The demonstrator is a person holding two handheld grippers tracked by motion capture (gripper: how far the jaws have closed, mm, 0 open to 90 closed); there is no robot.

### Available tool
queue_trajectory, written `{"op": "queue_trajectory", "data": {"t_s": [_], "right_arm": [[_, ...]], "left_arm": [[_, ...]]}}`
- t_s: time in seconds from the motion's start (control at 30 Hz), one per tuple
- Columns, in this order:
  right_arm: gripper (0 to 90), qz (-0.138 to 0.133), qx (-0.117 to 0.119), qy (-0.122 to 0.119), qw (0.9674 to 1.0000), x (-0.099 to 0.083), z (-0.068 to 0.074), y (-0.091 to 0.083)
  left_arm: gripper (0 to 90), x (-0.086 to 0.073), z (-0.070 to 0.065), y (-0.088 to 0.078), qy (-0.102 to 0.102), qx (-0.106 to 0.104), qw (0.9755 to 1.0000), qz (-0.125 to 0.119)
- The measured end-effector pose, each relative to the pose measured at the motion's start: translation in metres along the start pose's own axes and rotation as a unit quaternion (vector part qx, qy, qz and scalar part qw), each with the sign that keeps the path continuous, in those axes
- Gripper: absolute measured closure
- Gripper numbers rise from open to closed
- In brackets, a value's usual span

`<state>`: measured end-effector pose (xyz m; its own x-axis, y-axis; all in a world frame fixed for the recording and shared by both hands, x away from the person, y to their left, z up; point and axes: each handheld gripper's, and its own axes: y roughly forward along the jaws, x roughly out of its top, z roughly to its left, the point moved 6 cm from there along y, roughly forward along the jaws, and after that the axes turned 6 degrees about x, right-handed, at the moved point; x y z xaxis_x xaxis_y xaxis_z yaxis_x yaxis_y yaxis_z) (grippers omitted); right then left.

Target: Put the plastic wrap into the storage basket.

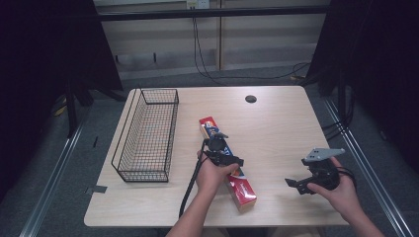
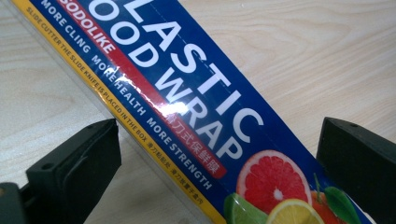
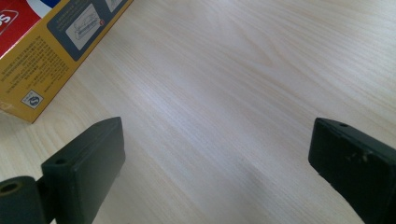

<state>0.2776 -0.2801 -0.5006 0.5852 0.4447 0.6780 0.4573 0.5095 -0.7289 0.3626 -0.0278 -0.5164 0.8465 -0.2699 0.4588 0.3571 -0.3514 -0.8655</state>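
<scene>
A long plastic wrap box (image 1: pixel 232 168), blue, red and yellow, lies diagonally on the wooden table (image 1: pixel 281 123). My left gripper (image 1: pixel 222 150) hovers right over its middle. Seen in the left gripper view, that gripper (image 2: pixel 217 154) is open, its jaws standing on either side of the plastic wrap box (image 2: pixel 187 102) without touching it. My right gripper (image 1: pixel 302 186) is held low near the table's front right, to the right of the box. In the right gripper view my right gripper (image 3: pixel 215 149) is open over bare wood, and a corner of the plastic wrap box (image 3: pixel 42 51) lies at upper left.
A black wire basket (image 1: pixel 148 136) stands on the table's left side, with nothing seen inside it. A small dark round cap (image 1: pixel 250 98) sits in the tabletop near the far edge. Cables hang behind the table.
</scene>
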Motion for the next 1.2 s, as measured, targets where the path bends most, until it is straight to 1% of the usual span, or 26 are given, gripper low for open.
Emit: {"op": "queue_trajectory", "data": {"t_s": [0.1,0.13,0.17,0.33,0.37,0.4,0.43,0.47,0.5,0.53,0.57,0.6,0.63,0.67,0.7,0.73,0.77,0.8,0.83,0.9,0.97,1.03,1.07,1.13,1.17,1.2], "right_arm": [[4.0,0.004,0.002,0.005,1.0000,-0.001,0.001,-0.001],[4.0,0.004,0.004,0.005,1.0000,-0.001,0.001,-0.001],[4.0,0.002,0.001,-0.001,1.0000,-0.001,0.000,-0.001],[4.1,-0.001,0.002,0.000,1.0000,-0.001,0.000,-0.002],[4.0,0.001,0.001,0.004,1.0000,-0.001,0.000,-0.003],[4.1,-0.002,0.004,0.002,1.0000,-0.001,0.000,-0.002],[4.1,-0.002,0.004,0.002,1.0000,-0.001,0.000,-0.002],[4.2,0.002,0.003,0.004,1.0000,-0.002,0.000,-0.003],[4.2,0.002,0.003,0.004,1.0000,-0.002,0.000,-0.003],[4.1,-0.001,0.005,0.004,1.0000,-0.002,0.000,-0.003],[4.1,-0.003,0.005,0.004,1.0000,-0.002,-0.001,-0.004],[4.1,-0.003,0.005,0.004,1.0000,-0.002,-0.001,-0.004],[4.1,-0.002,0.002,0.005,1.0000,-0.002,-0.001,-0.004],[4.1,-0.002,0.004,0.007,1.0000,-0.002,-0.002,-0.005],[4.1,-0.001,0.002,0.010,0.9999,-0.002,-0.002,-0.005],[4.1,-0.001,0.002,0.010,0.9999,-0.002,-0.002,-0.005],[4.2,-0.002,0.001,0.007,1.0000,-0.002,-0.003,-0.005],[4.2,-0.003,0.000,0.010,0.9999,-0.002,-0.003,-0.005],[4.1,-0.006,0.003,0.008,0.9999,-0.002,-0.002,-0.005],[4.1,-0.004,0.000,0.009,1.0000,-0.002,-0.002,-0.005],[4.2,-0.003,0.000,0.010,0.9999,-0.001,-0.002,-0.005],[4.2,-0.005,0.000,0.007,1.0000,-0.001,-0.003,-0.005],[4.2,-0.003,0.000,0.010,0.9999,-0.001,-0.002,-0.005],[4.2,-0.004,-0.001,0.007,1.0000,-0.001,-0.003,-0.004],[4.2,-0.007,0.004,0.008,0.9999,0.000,-0.002,-0.004],[4.2,-0.007,0.004,0.012,0.9999,0.000,-0.001,-0.005]], "left_arm": [[1.9,0.002,0.001,0.001,-0.006,0.001,1.0000,0.004],[2.6,0.002,0.002,0.000,-0.006,0.001,1.0000,0.007],[3.9,0.003,0.002,0.001,-0.006,0.005,1.0000,0.006],[6.2,0.006,0.006,0.000,-0.004,0.011,0.9998,0.013],[7.1,0.006,0.007,0.000,-0.005,0.012,0.9998,0.015],[9.8,0.008,0.009,-0.002,-0.007,0.015,0.9996,0.021],[11.7,0.008,0.009,-0.002,-0.007,0.015,0.9996,0.021],[13.4,0.009,0.013,-0.004,-0.016,0.021,0.9994,0.023],[15.3,0.009,0.013,-0.004,-0.016,0.021,0.9994,0.023],[17.3,0.009,0.014,-0.006,-0.017,0.024,0.9992,0.029],[19.4,0.010,0.018,-0.009,-0.026,0.030,0.9986,0.036],[21.3,0.010,0.018,-0.009,-0.026,0.030,0.9986,0.036],[21.3,0.010,0.020,-0.011,-0.032,0.031,0.9980,0.046],[24.3,0.010,0.025,-0.013,-0.035,0.038,0.9972,0.055],[25.5,0.010,0.025,-0.013,-0.035,0.038,0.9972,0.055],[25.5,0.011,0.027,-0.015,-0.035,0.039,0.9968,0.060],[28.2,0.011,0.029,-0.016,-0.034,0.045,0.9964,0.063],[29.4,0.013,0.033,-0.019,-0.029,0.057,0.9954,0.071],[30.9,0.013,0.033,-0.019,-0.029,0.057,0.9954,0.071],[32.3,0.014,0.036,-0.021,-0.025,0.070,0.9944,0.075],[34.7,0.016,0.042,-0.023,-0.024,0.083,0.9937,0.072],[34.6,0.016,0.043,-0.022,-0.026,0.084,0.9938,0.068],[34.1,0.017,0.044,-0.022,-0.029,0.085,0.9938,0.065],[33.4,0.018,0.044,-0.020,-0.027,0.092,0.9935,0.061],[32.6,0.020,0.045,-0.017,-0.022,0.097,0.9933,0.059],[32.4,0.021,0.045,-0.015,-0.028,0.099,0.9930,0.058]]}}
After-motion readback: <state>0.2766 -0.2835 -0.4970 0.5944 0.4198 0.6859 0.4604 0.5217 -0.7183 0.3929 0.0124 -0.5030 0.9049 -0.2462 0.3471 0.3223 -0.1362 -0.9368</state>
